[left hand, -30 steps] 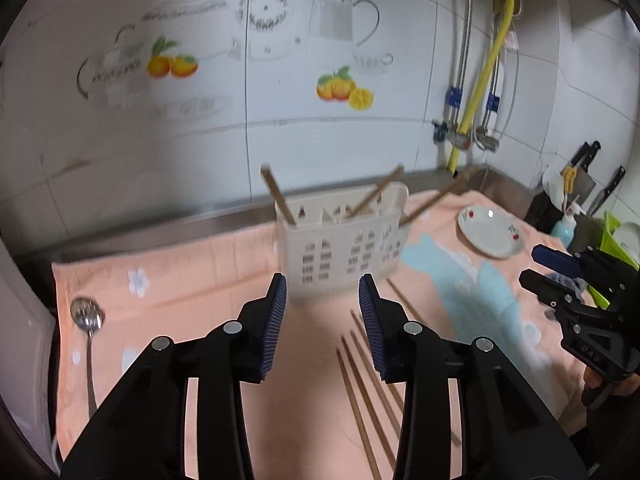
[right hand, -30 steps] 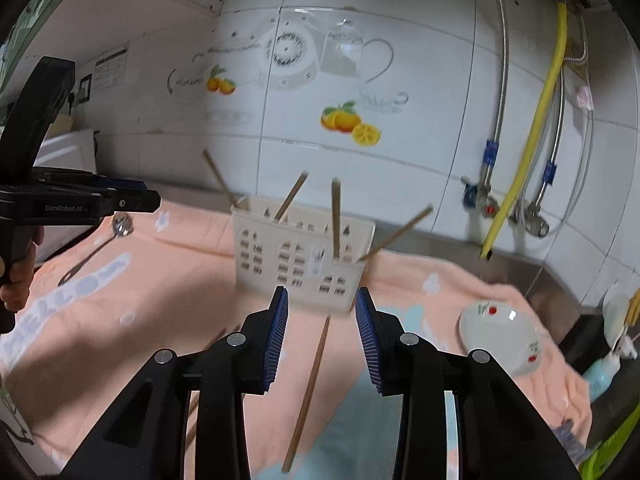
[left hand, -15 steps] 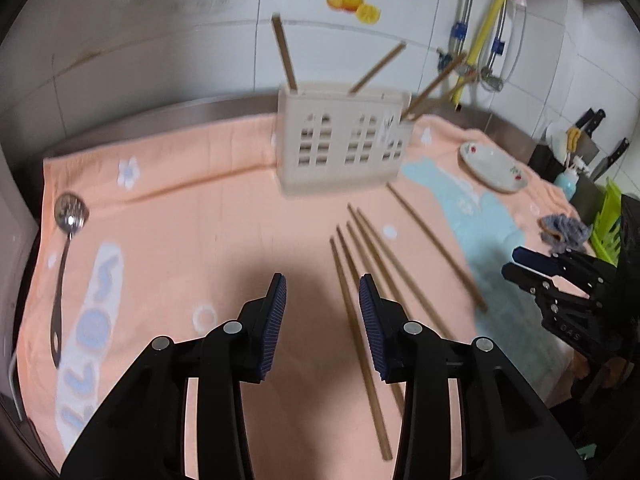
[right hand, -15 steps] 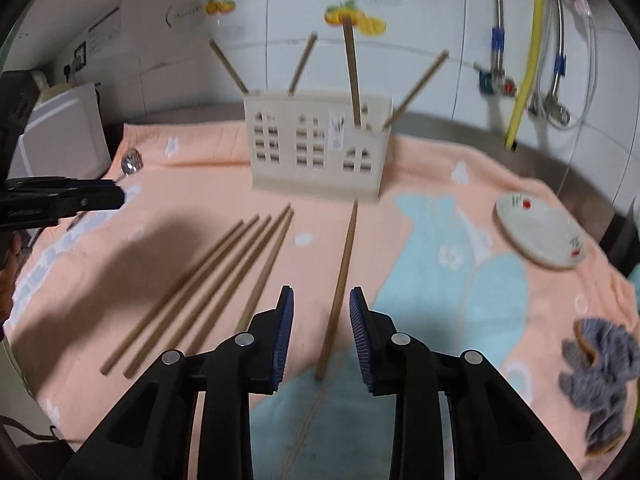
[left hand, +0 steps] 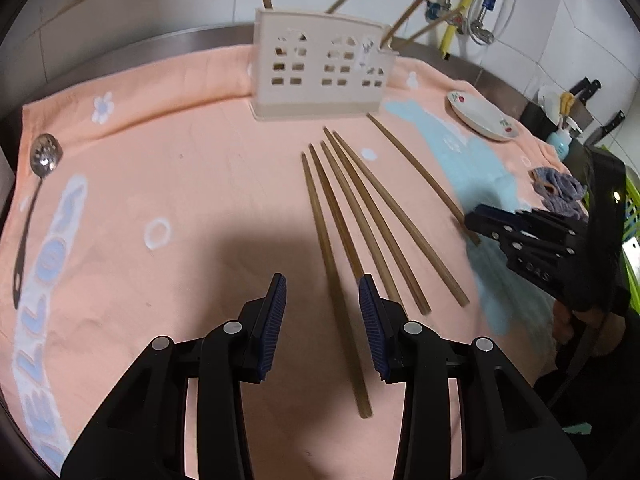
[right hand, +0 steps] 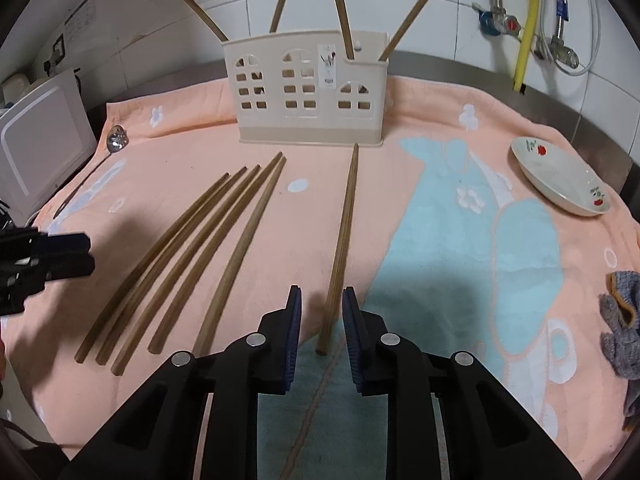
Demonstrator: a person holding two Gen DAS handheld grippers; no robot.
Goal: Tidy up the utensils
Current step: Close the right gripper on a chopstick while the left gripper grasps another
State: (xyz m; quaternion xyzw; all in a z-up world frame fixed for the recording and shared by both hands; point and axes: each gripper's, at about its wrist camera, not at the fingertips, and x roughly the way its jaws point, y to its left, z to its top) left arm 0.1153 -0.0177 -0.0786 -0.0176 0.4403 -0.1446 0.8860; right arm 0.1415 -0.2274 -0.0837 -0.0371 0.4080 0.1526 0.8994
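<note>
The bench is covered with a pink towel (right hand: 440, 128), I think so that the utensils do not slide or clatter on the steel. At the back stands the holder (right hand: 308, 92), cream plastic with little window holes, and four chopsticks already lean out of its top at different angles, so the sorting looks partly done. The loose chopsticks lie on the towel in front of it, their thin ends toward the holder: a fan of five (left hand: 360, 216) close together, and one single chopstick (right hand: 340, 248) apart on the right of the fan. The right gripper (right hand: 322, 320) is low over the near, thick end of this single chopstick; its jaws are closing with the stick between them, but the pads do not yet press on it. Taking the thick end makes sense, since the thin end can then go first into a compartment. The left gripper (left hand: 322, 312) is open, with the leftmost stick of the fan running between its jaws but not touched. It seems each hand prepares its own stick. A spoon (left hand: 38, 184) lies alone at the far left edge of the towel, and a plate (right hand: 560, 180) and a grey rag (right hand: 620, 320) rest at the right, away from the work.
</note>
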